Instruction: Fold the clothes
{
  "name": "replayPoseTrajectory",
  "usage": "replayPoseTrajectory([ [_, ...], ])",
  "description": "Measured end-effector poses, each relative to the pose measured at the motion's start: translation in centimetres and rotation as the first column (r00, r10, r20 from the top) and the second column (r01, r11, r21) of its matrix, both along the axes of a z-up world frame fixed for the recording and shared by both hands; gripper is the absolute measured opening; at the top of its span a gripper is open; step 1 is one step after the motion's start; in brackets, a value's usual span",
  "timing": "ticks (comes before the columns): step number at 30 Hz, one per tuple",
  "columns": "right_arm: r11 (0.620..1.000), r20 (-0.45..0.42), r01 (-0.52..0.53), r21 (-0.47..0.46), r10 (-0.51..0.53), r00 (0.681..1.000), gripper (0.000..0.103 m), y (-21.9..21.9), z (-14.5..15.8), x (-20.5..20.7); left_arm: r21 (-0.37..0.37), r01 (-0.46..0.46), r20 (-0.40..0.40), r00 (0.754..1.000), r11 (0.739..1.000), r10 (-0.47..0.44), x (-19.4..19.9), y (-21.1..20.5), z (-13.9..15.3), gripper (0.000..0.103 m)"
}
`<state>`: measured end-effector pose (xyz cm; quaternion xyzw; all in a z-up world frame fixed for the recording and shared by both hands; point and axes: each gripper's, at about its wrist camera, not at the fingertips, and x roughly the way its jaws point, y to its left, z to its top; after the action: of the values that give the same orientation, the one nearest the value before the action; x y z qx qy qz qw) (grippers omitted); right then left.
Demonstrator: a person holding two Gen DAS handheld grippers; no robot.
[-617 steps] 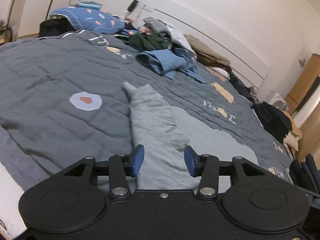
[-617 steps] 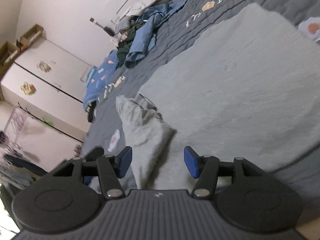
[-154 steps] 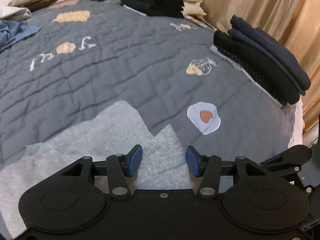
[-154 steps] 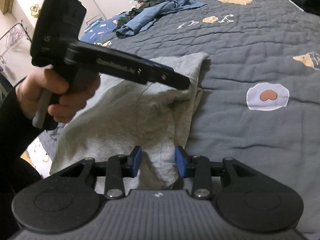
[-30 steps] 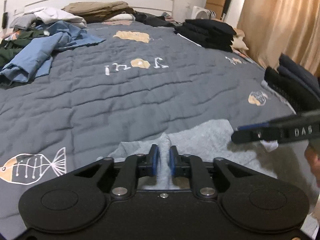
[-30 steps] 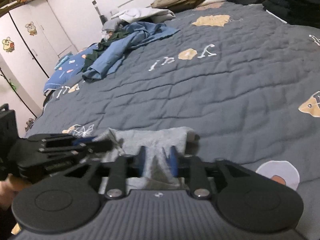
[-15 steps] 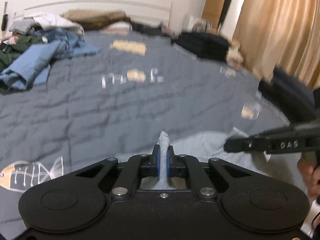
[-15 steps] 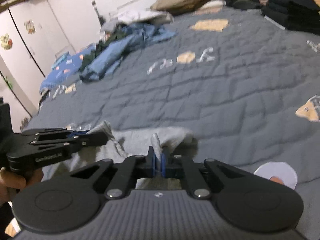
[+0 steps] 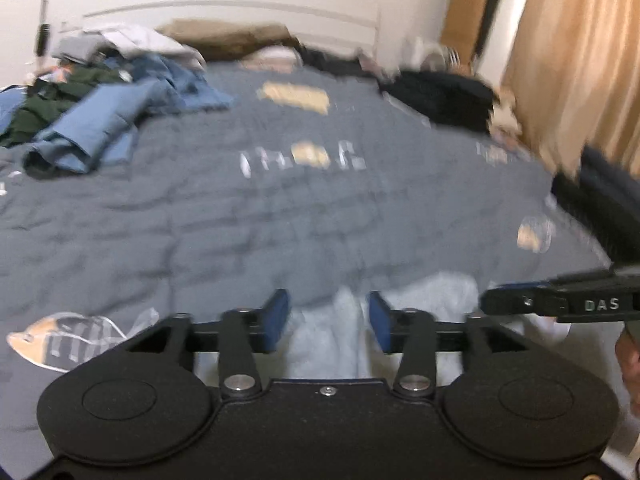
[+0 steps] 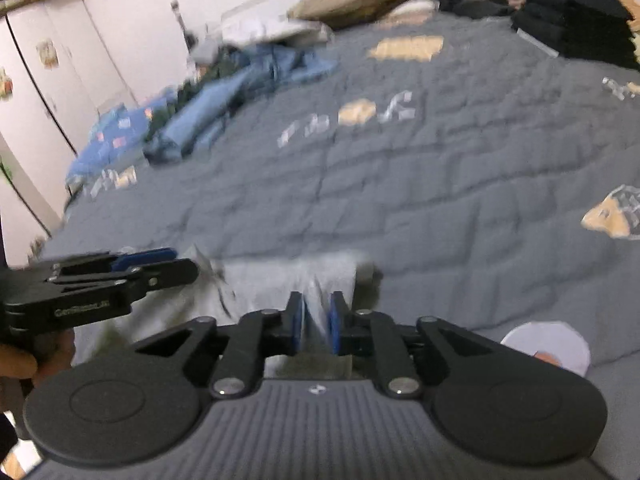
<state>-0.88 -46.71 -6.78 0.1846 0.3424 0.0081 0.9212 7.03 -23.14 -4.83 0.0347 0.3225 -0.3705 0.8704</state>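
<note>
A light grey garment (image 9: 320, 344) lies folded on the dark grey bedspread (image 9: 280, 208) near its front edge. My left gripper (image 9: 328, 320) has its jaws opening; a raised fold of the grey cloth stands loose between the blue pads. In the right wrist view my right gripper (image 10: 315, 322) also has its jaws opening, with a narrow ridge of the garment (image 10: 272, 280) between the pads and small gaps at each side. Each gripper shows in the other's view: the right gripper (image 9: 560, 304) at right, the left gripper (image 10: 120, 276) at left, held by a hand (image 10: 16, 360).
A heap of blue and green clothes (image 9: 100, 128) lies at the far left of the bed. Folded dark clothes (image 9: 444, 100) sit at the far right, another dark stack (image 9: 608, 200) by the curtain (image 9: 580, 60). White wardrobe doors (image 10: 40, 80) stand beyond the bed's left side.
Both grippers were shut on pinched folds of the grey garment half a second ago. Both have now let go, the left wider than the right. The hands stayed in place.
</note>
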Motion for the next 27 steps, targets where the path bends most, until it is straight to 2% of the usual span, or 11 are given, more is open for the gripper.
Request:
replayPoseTrajectory([
  [2,0.999,0.05,0.031,0.013,-0.031,0.998,0.033,-0.6,1.2,-1.0,-0.045,-0.029,-0.004,1.0,0.999,0.029,0.2,1.4,1.2,0.05],
  [3,0.999,0.069,0.044,0.021,-0.045,0.997,0.035,-1.0,1.6,-1.6,-0.061,-0.044,-0.014,0.999,0.997,0.044,0.2,2.1,1.5,0.05],
  [5,0.998,0.087,0.05,0.04,-0.053,0.995,0.036,-1.3,2.3,-2.6,-0.092,-0.068,-0.045,0.997,0.993,0.064,0.4,3.3,2.2,0.05],
  [8,0.994,0.069,-0.002,0.108,-0.006,0.998,0.037,-0.9,2.3,-3.7,-0.133,-0.069,-0.131,0.99,0.989,0.051,-0.3,4.9,2.3,0.05],
  [11,0.979,0.048,-0.072,0.193,0.063,0.997,0.037,0.0,2.0,-5.1,-0.191,-0.034,-0.209,0.978,0.981,-0.007,-1.5,5.8,2.0,0.05],
  [13,0.969,0.032,-0.119,0.216,0.114,0.993,0.038,1.1,2.0,-5.9,-0.231,-0.011,-0.255,0.966,0.973,-0.05,-2.4,6.1,1.7,0.05],
  [15,0.968,0.028,-0.134,0.213,0.131,0.991,0.038,2.2,1.9,-7.1,-0.234,-0.012,-0.267,0.962,0.972,-0.052,-3.4,6.5,1.4,0.05],
  [18,0.978,0.006,-0.112,0.174,0.112,0.994,0.039,3.4,1.4,-9.2,-0.217,-0.056,-0.268,0.963,0.975,-0.005,-4.1,7.9,1.1,0.05],
  [20,0.986,-0.02,-0.095,0.135,0.099,0.995,0.039,3.8,1.1,-10.3,-0.182,-0.087,-0.229,0.972,0.98,0.044,-4.1,8.6,1.3,0.05],
  [23,0.992,-0.045,-0.08,0.094,0.085,0.995,0.04,4.2,0.9,-11.8,-0.153,-0.151,-0.189,0.975,0.977,0.121,-3.2,9.9,1.7,0.05],
  [27,0.995,-0.055,-0.064,0.075,0.068,0.996,0.04,4.5,0.6,-13.4,-0.134,-0.168,-0.167,0.975,0.977,0.145,-1.3,9.8,1.5,0.05],
])
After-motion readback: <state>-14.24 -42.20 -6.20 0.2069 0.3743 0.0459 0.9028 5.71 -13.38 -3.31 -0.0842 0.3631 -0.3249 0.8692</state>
